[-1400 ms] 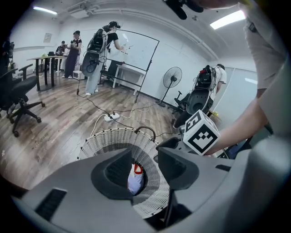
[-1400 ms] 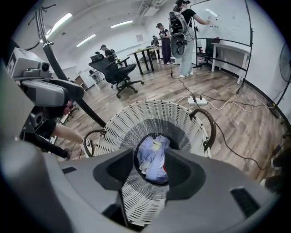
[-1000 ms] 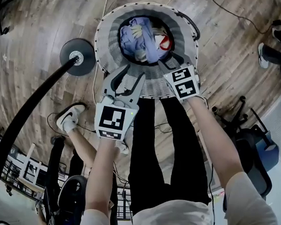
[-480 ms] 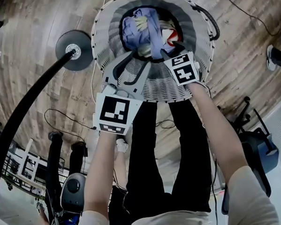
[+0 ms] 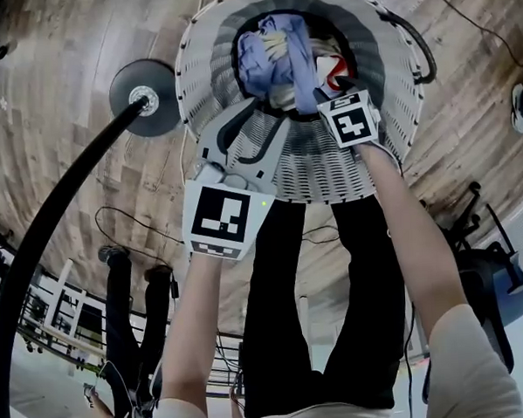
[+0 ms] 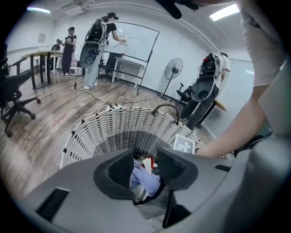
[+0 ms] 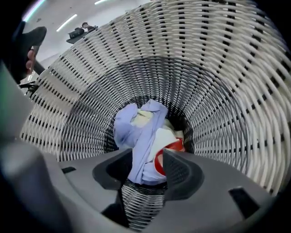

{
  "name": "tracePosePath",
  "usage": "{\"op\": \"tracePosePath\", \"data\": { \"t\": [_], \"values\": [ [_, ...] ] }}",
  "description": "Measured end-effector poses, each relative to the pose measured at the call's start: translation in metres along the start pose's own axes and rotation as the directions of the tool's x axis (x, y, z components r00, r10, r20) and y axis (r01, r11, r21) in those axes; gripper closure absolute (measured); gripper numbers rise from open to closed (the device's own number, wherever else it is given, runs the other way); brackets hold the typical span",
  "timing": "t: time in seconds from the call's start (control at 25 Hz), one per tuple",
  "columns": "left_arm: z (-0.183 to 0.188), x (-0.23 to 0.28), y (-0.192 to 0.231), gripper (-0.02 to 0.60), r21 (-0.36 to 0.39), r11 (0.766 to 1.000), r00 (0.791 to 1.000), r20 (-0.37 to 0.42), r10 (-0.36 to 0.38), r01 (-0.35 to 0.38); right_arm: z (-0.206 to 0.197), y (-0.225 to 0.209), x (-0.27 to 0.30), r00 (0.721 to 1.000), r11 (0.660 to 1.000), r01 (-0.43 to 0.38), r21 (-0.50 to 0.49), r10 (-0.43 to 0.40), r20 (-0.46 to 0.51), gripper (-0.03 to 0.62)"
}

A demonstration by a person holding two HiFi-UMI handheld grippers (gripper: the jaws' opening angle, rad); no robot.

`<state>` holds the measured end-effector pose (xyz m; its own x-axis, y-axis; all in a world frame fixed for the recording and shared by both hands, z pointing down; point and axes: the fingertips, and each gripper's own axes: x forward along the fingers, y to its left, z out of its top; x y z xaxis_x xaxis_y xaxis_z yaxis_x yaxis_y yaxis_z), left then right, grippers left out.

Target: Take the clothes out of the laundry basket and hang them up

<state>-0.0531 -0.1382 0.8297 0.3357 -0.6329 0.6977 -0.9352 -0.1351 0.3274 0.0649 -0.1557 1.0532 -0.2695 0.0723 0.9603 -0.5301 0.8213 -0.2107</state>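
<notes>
Left gripper (image 5: 256,130) poised over the laundry basket (image 5: 329,170) rim, jaws wide though just narrowing, nothing between them. Right gripper (image 7: 148,167) deeper inside, jaws apart and empty, the bundled clothes (image 7: 141,127) just beyond their tips.

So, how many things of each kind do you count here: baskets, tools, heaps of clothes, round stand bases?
Laundry basket: 1
Tools: 2, the left tool and the right tool; both open, the left one's jaws have just been closing slightly, nothing between them
Heap of clothes: 1, inside the basket
Round stand base: 1, on the floor
Total: 5
</notes>
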Motion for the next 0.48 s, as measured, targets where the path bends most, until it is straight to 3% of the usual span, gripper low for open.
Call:
{"op": "tracePosePath", "data": {
  "t": [0.48],
  "values": [
    [-0.001, 0.007, 0.002, 0.425, 0.0, 0.999, 0.999, -0.011, -0.038, 0.038, -0.022, -0.009, 0.029, 0.998, 0.999, 0.039, 0.03, -0.038, -0.055, 0.415]
  ]
}}
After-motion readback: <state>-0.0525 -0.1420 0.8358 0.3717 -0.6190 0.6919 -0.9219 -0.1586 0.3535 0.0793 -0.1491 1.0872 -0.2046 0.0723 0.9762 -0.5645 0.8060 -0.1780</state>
